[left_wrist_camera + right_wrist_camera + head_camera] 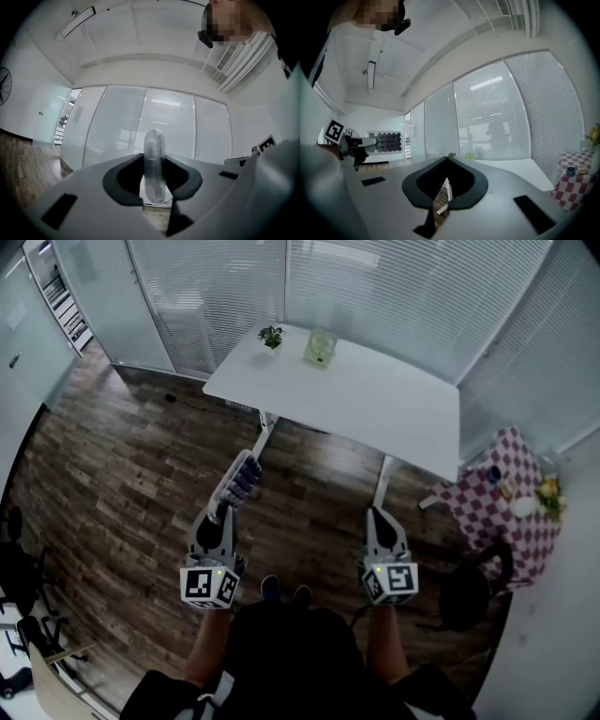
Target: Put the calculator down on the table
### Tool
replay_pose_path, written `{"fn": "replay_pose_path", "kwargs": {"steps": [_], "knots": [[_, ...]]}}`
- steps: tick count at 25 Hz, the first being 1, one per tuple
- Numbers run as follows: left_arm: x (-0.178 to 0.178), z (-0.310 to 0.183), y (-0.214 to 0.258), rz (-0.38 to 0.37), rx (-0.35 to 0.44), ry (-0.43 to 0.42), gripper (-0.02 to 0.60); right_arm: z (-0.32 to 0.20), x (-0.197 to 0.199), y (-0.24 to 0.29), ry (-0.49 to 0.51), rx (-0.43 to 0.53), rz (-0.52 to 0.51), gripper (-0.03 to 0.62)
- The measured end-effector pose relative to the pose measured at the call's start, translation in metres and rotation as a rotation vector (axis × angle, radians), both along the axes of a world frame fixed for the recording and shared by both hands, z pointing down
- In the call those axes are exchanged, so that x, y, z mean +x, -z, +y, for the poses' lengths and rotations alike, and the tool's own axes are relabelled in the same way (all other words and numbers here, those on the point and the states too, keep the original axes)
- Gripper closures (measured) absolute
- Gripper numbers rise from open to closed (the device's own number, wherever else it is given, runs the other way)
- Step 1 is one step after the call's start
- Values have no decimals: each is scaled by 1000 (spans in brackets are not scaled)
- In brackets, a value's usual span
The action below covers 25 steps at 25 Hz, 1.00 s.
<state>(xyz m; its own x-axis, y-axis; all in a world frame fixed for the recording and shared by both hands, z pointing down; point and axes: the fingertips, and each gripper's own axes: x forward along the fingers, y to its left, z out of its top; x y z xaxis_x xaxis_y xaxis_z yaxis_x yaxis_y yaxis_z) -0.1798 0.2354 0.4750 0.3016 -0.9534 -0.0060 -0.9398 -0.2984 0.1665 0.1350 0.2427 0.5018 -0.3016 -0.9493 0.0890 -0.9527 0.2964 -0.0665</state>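
A white surface [375, 399] is located ahead of both hand-held grippers, on a wood-plank floor [122, 465], in a room closed off by slatted blinds [412, 287]. A small plant [271, 336] and a pale green container [320, 346] are set at the surface's far edge. A checked cloth [511, 493] is seen to the right of the right hand-held gripper [377, 515].

The calculator [242, 476] is pinched at its near end by the left hand-held gripper [227, 510] and is held in the air over the floor, short of the surface. In the left gripper view the calculator [154, 164] is shown only as a thin edge. In the right gripper view the calculator [388, 142] is shown by its key face with dark round keys. Its long axis runs straight out from the jaws toward the surface. It is held on edge, keys turned toward the right hand-held gripper, whose jaws are pressed together with nothing between them.
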Motion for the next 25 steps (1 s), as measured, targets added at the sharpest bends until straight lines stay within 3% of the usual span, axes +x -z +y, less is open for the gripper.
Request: {"fn": "replay_pose_path", "kwargs": {"steps": [11,16,25], "knots": [[17,20,-4,-12,0,5,482,15,13,-6,42,-3,-26,589],[20,21,-10,25,-14,18,482,16,21,-13,57,-11,-39,589],[37,-6,-10,37,13,-2,482,6,22,-12,65,0,-40,589]]}}
